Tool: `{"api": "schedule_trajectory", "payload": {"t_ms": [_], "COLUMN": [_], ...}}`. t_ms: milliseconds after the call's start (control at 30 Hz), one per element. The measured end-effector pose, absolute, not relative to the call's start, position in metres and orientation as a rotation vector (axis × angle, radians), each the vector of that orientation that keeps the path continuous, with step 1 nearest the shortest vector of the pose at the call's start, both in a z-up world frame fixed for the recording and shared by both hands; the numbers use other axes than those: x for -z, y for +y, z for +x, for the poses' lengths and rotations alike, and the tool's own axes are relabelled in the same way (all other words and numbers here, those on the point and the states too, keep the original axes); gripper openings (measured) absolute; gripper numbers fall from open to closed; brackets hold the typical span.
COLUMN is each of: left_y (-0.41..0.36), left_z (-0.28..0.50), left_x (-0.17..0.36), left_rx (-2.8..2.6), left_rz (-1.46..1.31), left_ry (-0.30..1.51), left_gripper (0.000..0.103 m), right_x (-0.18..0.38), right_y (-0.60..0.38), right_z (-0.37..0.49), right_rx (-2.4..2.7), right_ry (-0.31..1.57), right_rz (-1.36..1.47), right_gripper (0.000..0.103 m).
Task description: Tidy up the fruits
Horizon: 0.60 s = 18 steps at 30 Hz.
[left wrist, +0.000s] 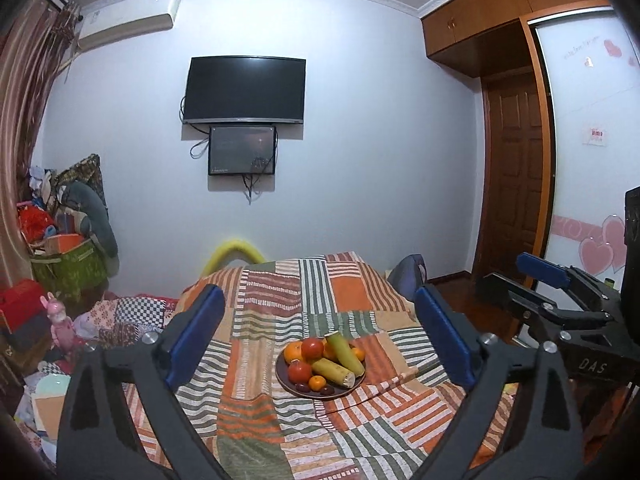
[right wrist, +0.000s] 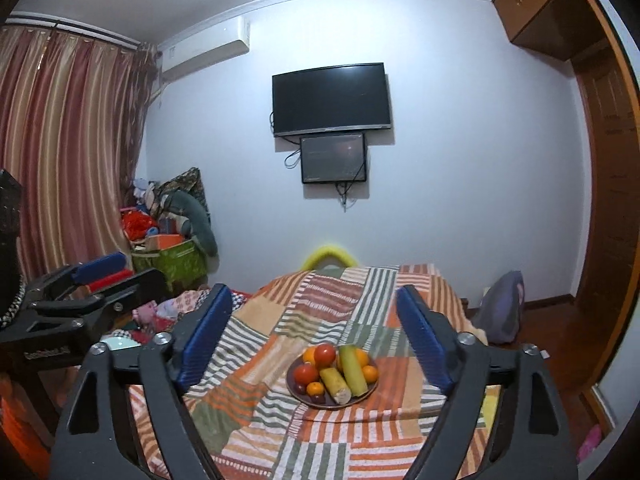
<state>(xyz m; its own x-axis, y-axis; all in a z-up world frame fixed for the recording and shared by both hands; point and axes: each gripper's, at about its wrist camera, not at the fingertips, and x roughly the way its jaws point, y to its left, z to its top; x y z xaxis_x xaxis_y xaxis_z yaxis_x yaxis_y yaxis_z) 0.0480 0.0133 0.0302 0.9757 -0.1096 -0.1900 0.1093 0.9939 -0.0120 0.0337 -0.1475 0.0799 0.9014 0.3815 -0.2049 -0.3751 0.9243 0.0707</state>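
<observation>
A dark round plate [left wrist: 289, 385] is seen on a striped patchwork cloth [left wrist: 280, 300] that is spread over a table. All the fruit is piled on it. Two red fruits [left wrist: 312, 347], some small oranges [left wrist: 317, 382] and two long yellow-green pieces [left wrist: 333, 372] are heaped close together, touching each other. A few small dark fruits [left wrist: 327, 390] are tucked at the front edge of the plate. No fruit is seen lying loose on the cloth.

The left gripper [left wrist: 320, 336] is held up above the cloth, with the plate seen between its blue fingers. Its fingers are spread wide and nothing is pinched. The right gripper [right wrist: 316, 336] is held the same way, spread wide and empty, a little back from the plate.

Two stages are fitted by this scene. The fruit may be waiting on the plate to be sorted, or it may be already gathered there and the job nearly done. The step cannot be told from these pictures alone. If a fruit is to be lifted, care would be needed, because the pile is tight and the round ones could be rolled off.
</observation>
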Motion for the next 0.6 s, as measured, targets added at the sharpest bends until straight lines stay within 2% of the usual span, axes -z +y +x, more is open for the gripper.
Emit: {"api": "schedule_trajectory", "payload": {"t_ms": [100,233,600], "left_y": [0.011,0.012,0.014], "left_z": [0.042,0.04,0.04], "left_x": [-0.03,-0.029,-0.026], "left_rx": [0.111,0.111,0.096], "left_rz": [-0.002,-0.009,-0.019], "left_ry": [0.188,0.197,0.206], "left_gripper": [0.101,0.103,0.103], "right_x": [-0.079,-0.081,-0.081], "right_y": [-0.15,-0.153,-0.15], "right_z": [0.03,0.018,0.011], "right_rx": [-0.368,-0.346,-0.343], "right_ry": [0.212,0.193,0.188], "right_rz": [0.041,0.034,0.007], "right_gripper": [0.099,0.102,0.103]}}
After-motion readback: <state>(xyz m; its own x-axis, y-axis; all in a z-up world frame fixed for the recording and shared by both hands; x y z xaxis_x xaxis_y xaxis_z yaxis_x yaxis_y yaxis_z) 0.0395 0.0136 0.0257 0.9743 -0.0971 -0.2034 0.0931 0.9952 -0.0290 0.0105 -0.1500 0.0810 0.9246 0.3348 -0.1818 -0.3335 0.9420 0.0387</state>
